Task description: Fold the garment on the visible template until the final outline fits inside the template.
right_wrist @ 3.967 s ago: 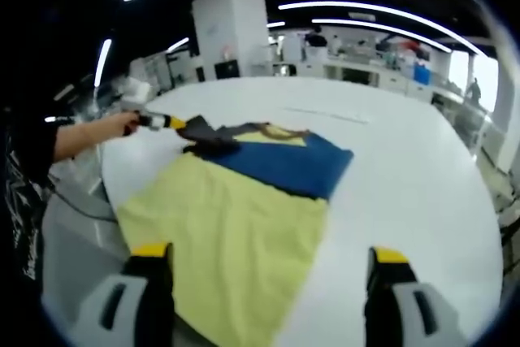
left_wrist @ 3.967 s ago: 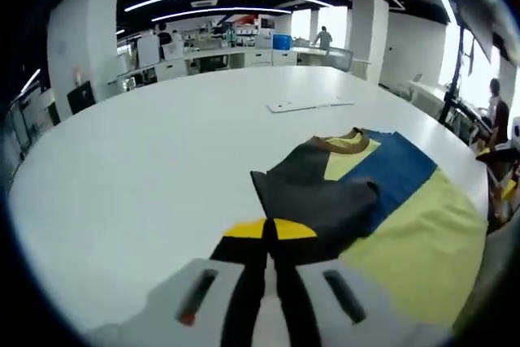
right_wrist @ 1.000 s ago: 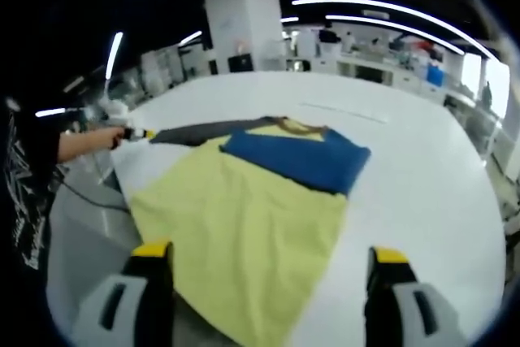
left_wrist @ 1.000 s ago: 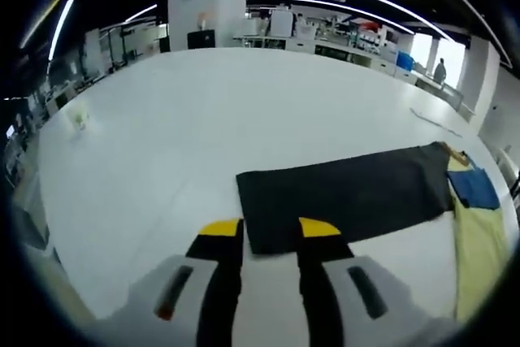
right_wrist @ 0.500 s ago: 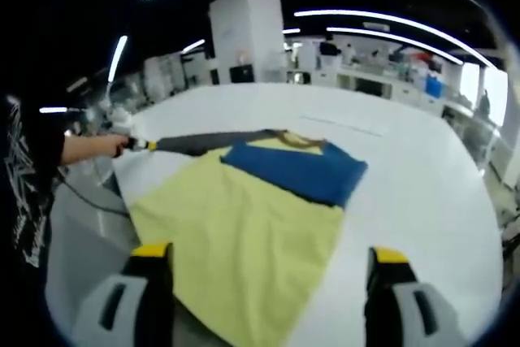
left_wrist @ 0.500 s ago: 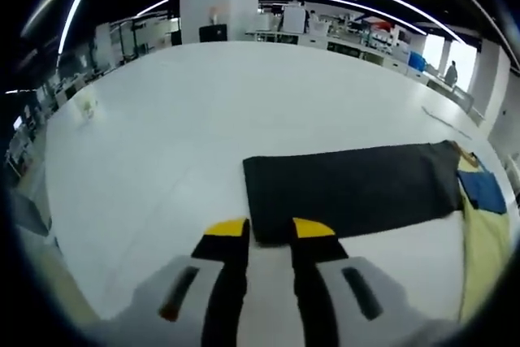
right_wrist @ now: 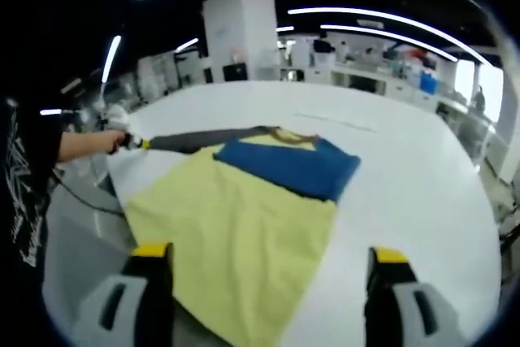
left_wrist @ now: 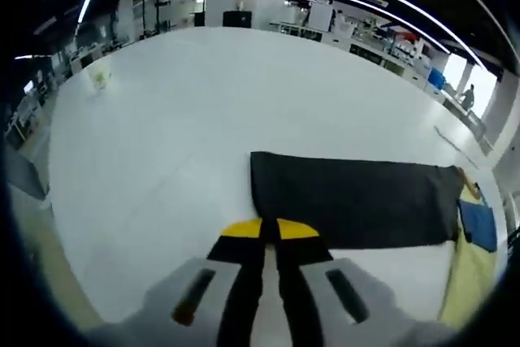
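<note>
1. Since half a second ago the left gripper (left_wrist: 270, 229) has drawn its yellow-tipped jaws together; they had stood apart at the near edge of the dark sleeve (left_wrist: 349, 199), and now they meet just short of that edge. Whether cloth is pinched between them I cannot tell.
2. The sleeve lies flat and stretched out straight ahead of the left gripper, running off to its right toward the rest of the garment (right_wrist: 244, 225).
3. In the right gripper view the garment lies spread ahead of the jaws: a broad yellow body nearest, a blue sleeve (right_wrist: 286, 166) folded across its far part, and the dark sleeve pulled out to the left.
4. At the far left end of that sleeve the left gripper shows, held in a hand (right_wrist: 114, 140).
5. The right gripper (right_wrist: 270, 270) hangs above the near edge of the yellow body with its jaws wide apart, holding nothing.
6. All of it lies on a white table (left_wrist: 203, 95).
7. A small pale object (left_wrist: 100, 79) stands far off to the left gripper's left.
</note>
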`<move>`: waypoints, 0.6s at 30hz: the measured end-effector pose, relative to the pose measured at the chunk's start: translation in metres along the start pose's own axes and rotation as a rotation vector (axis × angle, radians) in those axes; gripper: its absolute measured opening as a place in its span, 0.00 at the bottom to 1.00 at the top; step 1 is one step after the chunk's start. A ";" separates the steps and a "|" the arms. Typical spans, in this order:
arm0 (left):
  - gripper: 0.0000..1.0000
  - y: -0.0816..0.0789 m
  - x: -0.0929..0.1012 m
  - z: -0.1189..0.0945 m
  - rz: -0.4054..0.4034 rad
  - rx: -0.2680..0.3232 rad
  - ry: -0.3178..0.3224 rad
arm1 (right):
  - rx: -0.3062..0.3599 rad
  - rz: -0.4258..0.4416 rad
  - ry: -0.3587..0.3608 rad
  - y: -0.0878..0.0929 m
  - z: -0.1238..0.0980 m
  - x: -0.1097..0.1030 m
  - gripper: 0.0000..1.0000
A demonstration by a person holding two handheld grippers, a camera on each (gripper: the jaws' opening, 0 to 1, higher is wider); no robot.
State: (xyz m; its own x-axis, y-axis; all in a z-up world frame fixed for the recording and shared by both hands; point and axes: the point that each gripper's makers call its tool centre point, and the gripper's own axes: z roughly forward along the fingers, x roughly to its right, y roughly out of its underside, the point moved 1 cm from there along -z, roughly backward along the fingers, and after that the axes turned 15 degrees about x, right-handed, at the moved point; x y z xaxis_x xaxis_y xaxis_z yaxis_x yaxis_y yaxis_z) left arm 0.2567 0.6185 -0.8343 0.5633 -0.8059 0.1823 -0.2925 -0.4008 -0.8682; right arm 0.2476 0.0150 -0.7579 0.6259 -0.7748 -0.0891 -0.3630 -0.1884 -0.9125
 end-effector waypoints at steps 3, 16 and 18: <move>0.01 -0.003 0.000 -0.002 0.000 0.002 0.002 | 0.017 0.014 -0.007 -0.002 -0.001 -0.003 0.99; 0.01 -0.046 0.050 -0.017 0.042 0.112 0.135 | 0.058 0.010 -0.034 -0.011 -0.001 -0.010 0.99; 0.01 -0.054 0.063 -0.022 0.023 0.134 0.155 | 0.061 0.010 -0.037 -0.013 -0.001 -0.011 0.99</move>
State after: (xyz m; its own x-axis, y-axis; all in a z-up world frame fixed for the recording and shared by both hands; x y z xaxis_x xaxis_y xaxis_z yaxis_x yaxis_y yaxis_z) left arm 0.2906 0.5800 -0.7662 0.4286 -0.8758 0.2218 -0.1926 -0.3284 -0.9247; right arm 0.2448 0.0257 -0.7453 0.6479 -0.7535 -0.1116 -0.3270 -0.1429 -0.9342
